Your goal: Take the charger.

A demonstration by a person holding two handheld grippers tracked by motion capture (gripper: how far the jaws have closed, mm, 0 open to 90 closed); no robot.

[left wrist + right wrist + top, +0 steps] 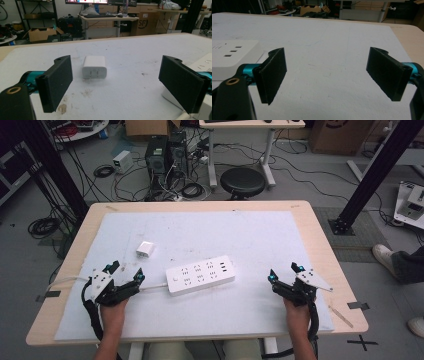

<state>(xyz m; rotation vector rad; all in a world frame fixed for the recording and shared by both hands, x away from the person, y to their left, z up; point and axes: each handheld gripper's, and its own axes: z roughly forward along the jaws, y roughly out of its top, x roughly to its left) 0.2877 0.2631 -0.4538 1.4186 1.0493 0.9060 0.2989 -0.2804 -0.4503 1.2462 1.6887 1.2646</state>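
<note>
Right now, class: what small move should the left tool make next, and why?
Probably ease the left tool forward toward the white charger. Its jaws stand open with nothing between them, the charger lies straight ahead on the mat, prongs facing the tool.

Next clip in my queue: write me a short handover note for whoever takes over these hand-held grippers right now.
Left hand-held gripper: open, holding nothing, resting at the near left of the white mat, aimed at the small white plug-in charger block, which lies ahead of it, prongs toward the gripper.
Right hand-held gripper: open, holding nothing, at the near right of the mat.
Long white power strip: lying flat mid-mat between the grippers, its cable running off to the left.
Done: nothing visible; the charger and strip lie apart, untouched.
Left: probably grasp the charger with the left gripper and plug it into the strip.
</note>
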